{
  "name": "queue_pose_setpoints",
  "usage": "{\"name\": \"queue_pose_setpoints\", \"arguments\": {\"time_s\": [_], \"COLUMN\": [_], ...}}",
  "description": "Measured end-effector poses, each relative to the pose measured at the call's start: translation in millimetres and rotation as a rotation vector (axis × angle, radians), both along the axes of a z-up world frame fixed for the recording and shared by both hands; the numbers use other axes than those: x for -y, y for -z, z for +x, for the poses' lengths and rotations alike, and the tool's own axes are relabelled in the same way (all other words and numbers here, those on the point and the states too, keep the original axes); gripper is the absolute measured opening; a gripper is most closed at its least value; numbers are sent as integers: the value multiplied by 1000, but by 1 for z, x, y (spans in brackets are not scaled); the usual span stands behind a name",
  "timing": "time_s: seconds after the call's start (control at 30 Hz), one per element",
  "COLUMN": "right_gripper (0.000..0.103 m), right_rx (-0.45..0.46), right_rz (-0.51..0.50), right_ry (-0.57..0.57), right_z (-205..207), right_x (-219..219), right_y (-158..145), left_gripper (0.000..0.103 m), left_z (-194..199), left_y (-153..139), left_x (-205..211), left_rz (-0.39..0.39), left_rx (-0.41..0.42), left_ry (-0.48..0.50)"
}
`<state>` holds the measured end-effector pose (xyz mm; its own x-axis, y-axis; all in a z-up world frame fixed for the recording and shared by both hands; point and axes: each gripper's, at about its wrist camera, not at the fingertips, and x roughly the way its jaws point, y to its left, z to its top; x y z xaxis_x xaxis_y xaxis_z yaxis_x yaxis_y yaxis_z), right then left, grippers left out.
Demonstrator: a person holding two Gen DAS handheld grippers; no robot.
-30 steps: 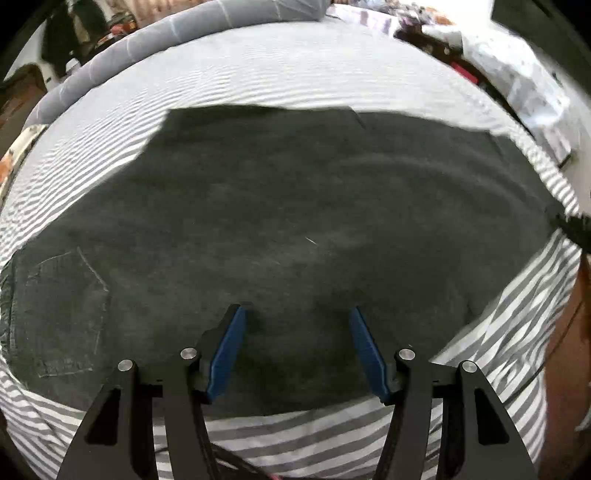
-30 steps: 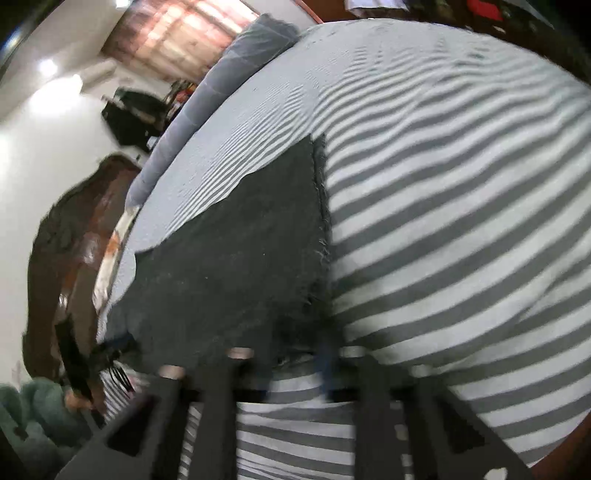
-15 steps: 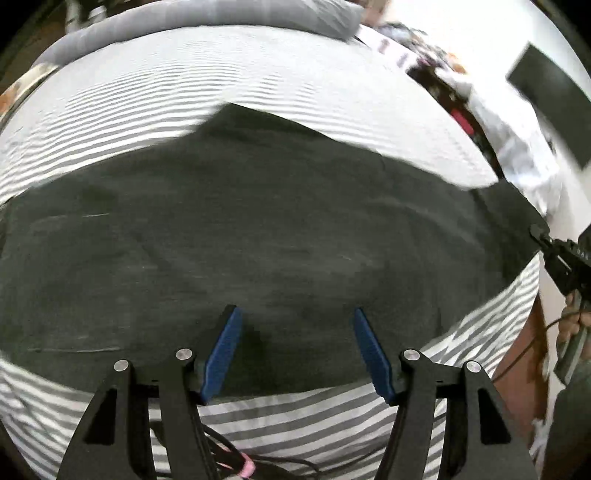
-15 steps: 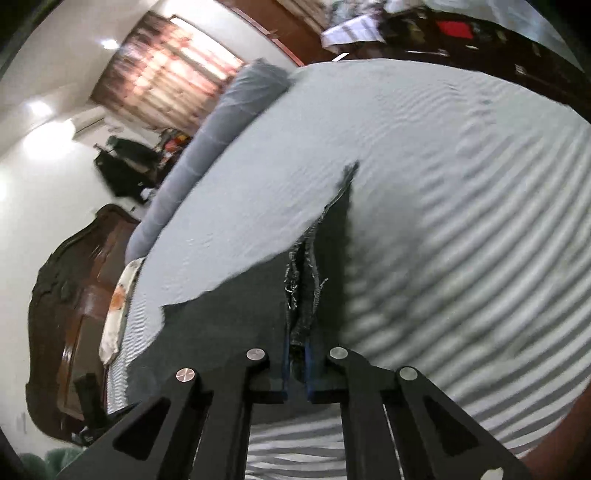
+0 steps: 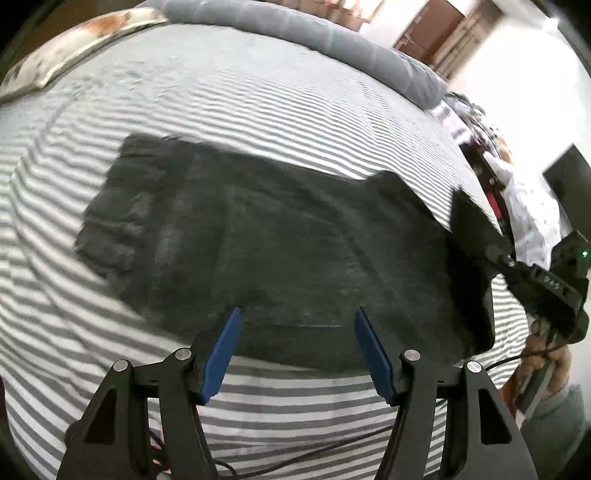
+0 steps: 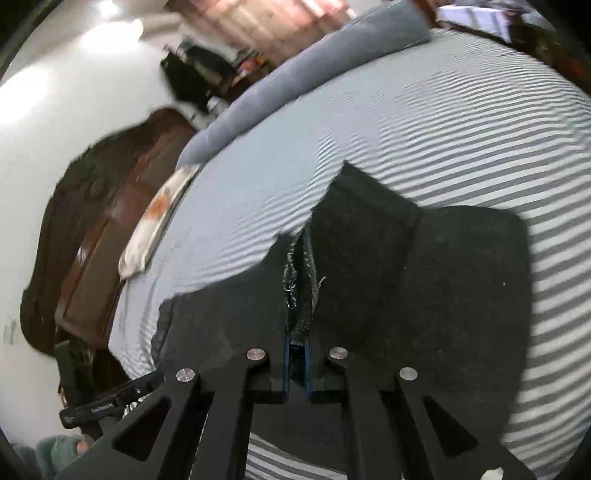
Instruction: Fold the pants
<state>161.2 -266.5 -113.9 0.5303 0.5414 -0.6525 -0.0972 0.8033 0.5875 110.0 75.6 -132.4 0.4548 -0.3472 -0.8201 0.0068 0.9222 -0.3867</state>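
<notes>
small white print on right gripper [image 5: 554, 284] body and left gripper [image 6: 99, 408] body, too blurred to read.

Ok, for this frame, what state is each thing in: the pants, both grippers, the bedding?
pants: dark, lying on the bed, one frayed hem end lifted and pinched
right gripper: shut on the pants' frayed hem
left gripper: open, nothing between its jaws, above the pants' near edge
striped bedsheet: spread flat under the pants
grey bolster: lying along the bed's far edge

Grey-and-white striped bedsheet [image 5: 258, 96] covers the bed. A grey bolster [image 5: 332, 33] lies along its far edge, beside a dark carved wooden headboard [image 6: 74, 206].
</notes>
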Motion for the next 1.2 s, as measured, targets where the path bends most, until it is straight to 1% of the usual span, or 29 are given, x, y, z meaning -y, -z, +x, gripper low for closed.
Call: {"name": "queue_pose_setpoints", "arguments": {"time_s": [0.1,0.23,0.33,0.4,0.47,0.5,0.57,0.63,0.67,0.73,0.83,0.93,1.03,1.1,1.2], "right_gripper": [7,7,12,24,48,50,50,51,51,51,51,51,51,51,51], "right_rx": [-34,-85,-98,-108,-90,-75,-53,-45,-47,-74,-110,-158,-191,-197,-178], "right_rz": [-30,-45,-110,-134,-122,-117,-111,-119,-104,-47,14,51,81,132,193], "right_ry": [-75,-125,-146,-153,-132,-114,-90,-26,-3,65,127,158,186,228,317], "right_z": [3,1,-5,-13,-25,-35,-48,-67,-70,-83,-101,-113,-116,-115,-116], "right_x": [-48,-88,-109,-113,-109,-105,-95,-73,-65,-39,-13,5,12,19,34], "right_y": [17,43,55,55,46,40,30,23,19,21,33,50,65,73,78], "left_gripper": [65,65,65,65,65,65,65,65,65,66,66,66,66,66,66], "left_z": [-3,-3,0,3,9,13,20,28,31,37,49,60,72,82,86], "left_y": [8,10,4,2,-2,-2,-3,-2,-1,3,12,19,27,33,36], "left_x": [-14,-16,-14,-11,-4,-1,8,19,26,41,59,73,86,93,95], "left_rz": [-15,-50,-79,-100,-134,-154,-192,-222,-238,-264,-307,-315,-303,-278,-288], "left_rx": [-11,-1,18,21,19,15,2,-13,-22,-48,-96,-128,-153,-177,-182], "left_ry": [-24,-11,23,51,78,88,119,151,172,202,220,211,206,187,154]}}
